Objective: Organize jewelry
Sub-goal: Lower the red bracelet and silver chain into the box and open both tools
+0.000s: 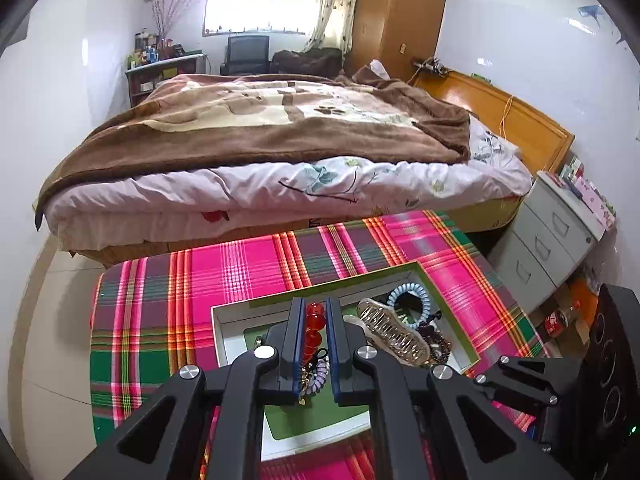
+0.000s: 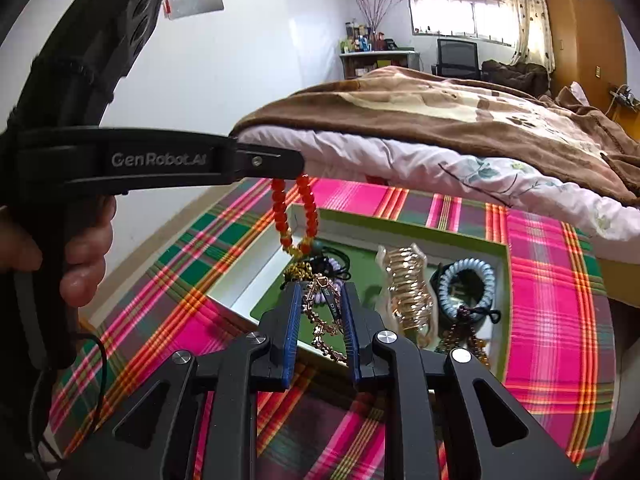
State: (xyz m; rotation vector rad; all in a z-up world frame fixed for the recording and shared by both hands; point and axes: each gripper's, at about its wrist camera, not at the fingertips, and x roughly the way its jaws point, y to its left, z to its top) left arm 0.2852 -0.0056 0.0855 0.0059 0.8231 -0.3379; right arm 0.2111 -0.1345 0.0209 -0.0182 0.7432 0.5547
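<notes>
My left gripper (image 1: pixel 314 308) is shut on a red bead bracelet (image 1: pixel 315 320) and holds it up over the green-lined tray (image 1: pixel 236 310). In the right wrist view the left gripper (image 2: pixel 286 162) reaches in from the left with the red bracelet (image 2: pixel 294 216) hanging below it. My right gripper (image 2: pixel 320 292) is open low over the tray's (image 2: pixel 505 280) near edge, with a gold chain (image 2: pixel 324 320) between its fingers. A gold hair clip (image 2: pixel 408 292) and a pale blue coil hair tie (image 2: pixel 466 286) lie in the tray.
The tray sits on a pink and green plaid cloth (image 1: pixel 240 268). A bed with a brown blanket (image 1: pixel 260 128) stands just behind. A grey drawer cabinet (image 1: pixel 552 232) is at the right. Dark beads (image 1: pixel 438 340) and small hair ties (image 2: pixel 332 264) also lie in the tray.
</notes>
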